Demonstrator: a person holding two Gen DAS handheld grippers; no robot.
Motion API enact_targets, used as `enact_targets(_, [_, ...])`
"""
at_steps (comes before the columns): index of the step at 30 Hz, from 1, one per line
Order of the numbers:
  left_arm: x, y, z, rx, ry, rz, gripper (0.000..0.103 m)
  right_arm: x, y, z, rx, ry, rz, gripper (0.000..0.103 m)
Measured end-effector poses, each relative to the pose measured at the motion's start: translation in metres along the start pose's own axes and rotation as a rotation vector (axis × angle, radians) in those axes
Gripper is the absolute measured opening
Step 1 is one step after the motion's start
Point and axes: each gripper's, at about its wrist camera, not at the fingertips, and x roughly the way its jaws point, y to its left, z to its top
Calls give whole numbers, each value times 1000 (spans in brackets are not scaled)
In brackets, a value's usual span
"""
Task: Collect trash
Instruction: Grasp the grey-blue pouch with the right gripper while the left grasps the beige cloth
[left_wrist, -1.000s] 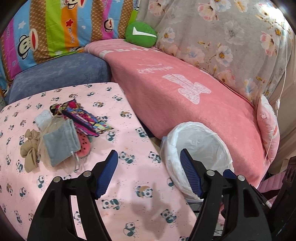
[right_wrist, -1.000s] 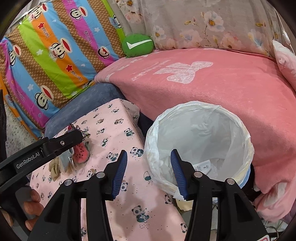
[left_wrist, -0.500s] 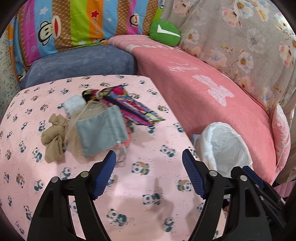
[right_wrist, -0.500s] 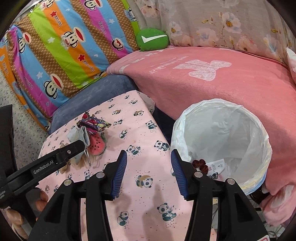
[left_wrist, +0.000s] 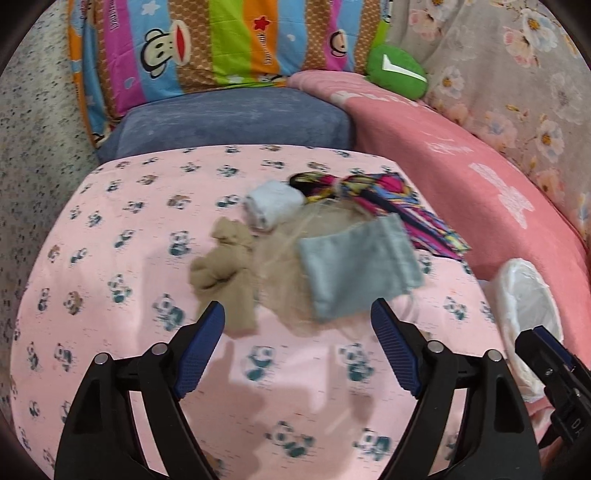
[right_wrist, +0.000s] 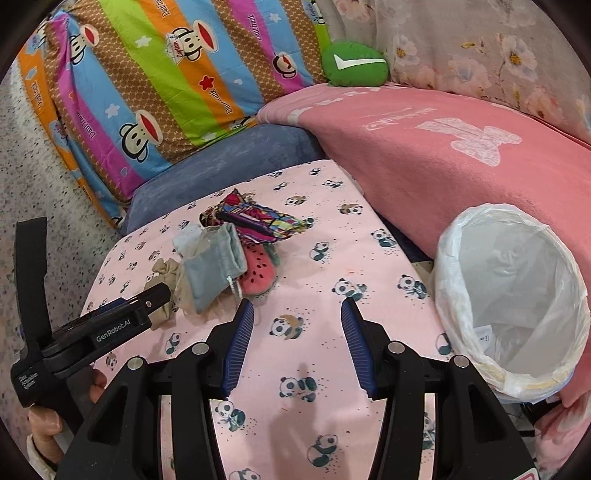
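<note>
A pile of small things lies on the pink panda-print table (left_wrist: 110, 280): a grey drawstring pouch (left_wrist: 356, 266), a tan knotted cloth (left_wrist: 225, 273), a white roll (left_wrist: 271, 205), a sheer mesh bag (left_wrist: 280, 258) and a multicoloured fabric piece (left_wrist: 388, 195). The right wrist view shows the pouch (right_wrist: 214, 266), the coloured fabric (right_wrist: 255, 218) and a watermelon-slice piece (right_wrist: 260, 273). My left gripper (left_wrist: 297, 325) is open just short of the pile. My right gripper (right_wrist: 297, 325) is open and empty over bare table. A white-lined bin (right_wrist: 517, 295) stands at the right.
A pink blanket (right_wrist: 461, 155) covers the sofa behind the bin. A blue cushion (left_wrist: 236, 118), a striped monkey-print pillow (left_wrist: 207, 48) and a green cushion (left_wrist: 397, 72) lie behind the table. The bin (left_wrist: 524, 295) stands beside the table's right edge.
My left gripper has swung left from the bin toward the pile, which is now centred and closer. My right gripper has moved left from over the bin to the table. Both jaws stay open.
</note>
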Motion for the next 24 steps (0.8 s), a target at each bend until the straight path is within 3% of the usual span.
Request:
enact_targets(6, [14,40,9,-36,16,36,78,26,25,6,-22,22,35,49])
enact_targets(15, [42,71,22,-89,47,18,77,68,49,18,-39,61,51,49])
enact_targets(24, [73,75,25,-128,108,-35,63,96,58,19,-48,95,50,46])
